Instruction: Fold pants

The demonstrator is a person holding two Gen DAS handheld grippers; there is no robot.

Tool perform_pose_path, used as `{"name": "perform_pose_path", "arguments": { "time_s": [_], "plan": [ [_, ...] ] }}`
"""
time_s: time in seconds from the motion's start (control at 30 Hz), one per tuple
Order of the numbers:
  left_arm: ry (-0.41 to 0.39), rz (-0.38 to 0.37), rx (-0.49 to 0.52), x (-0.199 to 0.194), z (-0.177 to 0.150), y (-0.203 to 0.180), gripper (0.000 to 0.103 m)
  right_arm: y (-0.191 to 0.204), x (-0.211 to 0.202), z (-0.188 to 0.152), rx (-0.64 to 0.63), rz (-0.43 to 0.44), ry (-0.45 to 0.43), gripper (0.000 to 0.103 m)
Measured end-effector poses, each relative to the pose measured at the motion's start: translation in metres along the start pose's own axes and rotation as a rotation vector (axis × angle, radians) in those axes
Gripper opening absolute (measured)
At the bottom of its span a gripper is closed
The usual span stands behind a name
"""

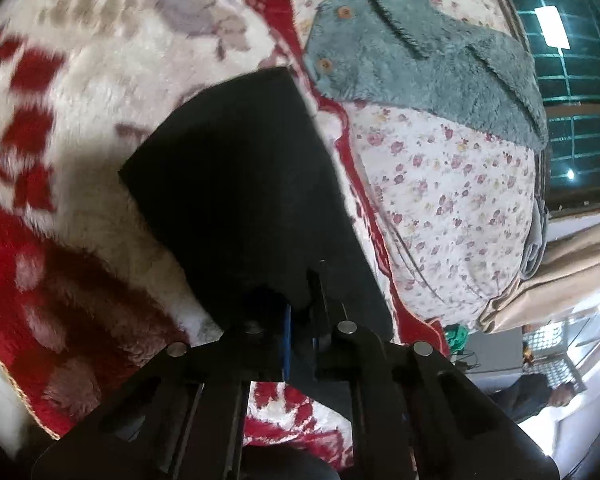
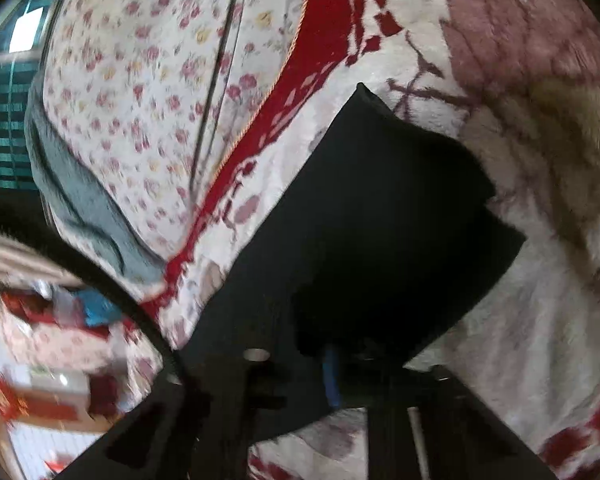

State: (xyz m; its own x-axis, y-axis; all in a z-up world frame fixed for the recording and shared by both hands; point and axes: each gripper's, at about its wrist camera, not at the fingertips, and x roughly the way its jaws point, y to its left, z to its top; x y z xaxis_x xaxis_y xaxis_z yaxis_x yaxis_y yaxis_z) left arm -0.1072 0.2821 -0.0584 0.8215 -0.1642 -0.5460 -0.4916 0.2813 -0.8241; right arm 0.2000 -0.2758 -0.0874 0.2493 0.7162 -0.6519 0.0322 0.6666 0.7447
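Underneath, blanket (image 1: 80, 92): plush, long-piled, cream ground with red blocks and mauve-grey leaf shapes, red border with a corded edge; covers most of the bed in both views.
Sheet (image 1: 452, 184): thin, smooth cotton, white with small pink and yellow flowers, lying to the right of the blanket's red border in the left wrist view.
Pants (image 1: 236, 168): black, matte, flat, with straight edges and sharp corners; spread on the blanket near its red border, the near edge raised into both tools.
Garment (image 1: 420, 68): grey-teal fleece, shaggy, with round wooden buttons, lying far on the flowered sheet.
Curtain (image 1: 560, 280): beige, pleated, at the right edge.
Wall (image 1: 572, 80): teal tiles with pale grout, beyond the bed.
Left gripper (image 1: 300, 320): black plastic, blue pads, fingers drawn close and pinching the pants' near edge.
Right gripper (image 2: 340, 364): black, one blue pad showing, fingers close, black cloth clamped between them.
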Motion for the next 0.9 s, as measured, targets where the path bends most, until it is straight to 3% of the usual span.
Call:
{"name": "perform_pose_path", "arguments": {
  "time_s": [0.13, 0.2, 0.23, 0.27, 0.3, 0.37, 0.43, 0.6, 0.8, 0.9],
  "plan": [
    [-0.044, -0.038, 0.032, 0.005, 0.033, -0.041, 0.005, 0.018, -0.006, 0.015, -0.050, 0.030, 0.025, 0.005],
    [-0.061, -0.101, 0.029, 0.027, 0.078, -0.079, 0.009, 0.043, -0.010, 0.045, -0.034, 0.149, -0.051, 0.007],
    [-0.053, -0.099, 0.065, 0.038, 0.098, -0.094, 0.023, 0.058, -0.011, 0.061, -0.052, 0.214, -0.108, 0.008],
    [-0.054, -0.051, 0.100, 0.048, 0.119, -0.110, 0.032, 0.075, -0.015, 0.076, -0.094, 0.229, -0.176, 0.026],
    [-0.072, -0.020, 0.089, 0.050, 0.125, -0.113, 0.036, 0.086, -0.020, 0.084, -0.115, 0.196, -0.239, 0.055],
    [-0.091, -0.051, 0.052, 0.047, 0.129, -0.110, 0.052, 0.094, -0.030, 0.084, -0.076, 0.165, -0.335, 0.072],
    [-0.078, -0.083, 0.070, 0.041, 0.127, -0.104, 0.052, 0.096, -0.029, 0.081, -0.095, 0.211, -0.282, 0.072],
    [-0.067, -0.074, 0.058, 0.022, 0.116, -0.073, 0.052, 0.080, -0.030, 0.060, -0.166, 0.079, -0.231, 0.072],
    [-0.061, -0.039, 0.078, -0.020, 0.093, -0.031, 0.052, 0.030, -0.058, 0.042, -0.095, 0.059, -0.229, 0.072],
    [-0.065, 0.013, 0.131, -0.040, 0.070, -0.008, 0.053, 0.002, -0.079, 0.022, -0.039, 0.108, -0.211, 0.072]
  ]
}}
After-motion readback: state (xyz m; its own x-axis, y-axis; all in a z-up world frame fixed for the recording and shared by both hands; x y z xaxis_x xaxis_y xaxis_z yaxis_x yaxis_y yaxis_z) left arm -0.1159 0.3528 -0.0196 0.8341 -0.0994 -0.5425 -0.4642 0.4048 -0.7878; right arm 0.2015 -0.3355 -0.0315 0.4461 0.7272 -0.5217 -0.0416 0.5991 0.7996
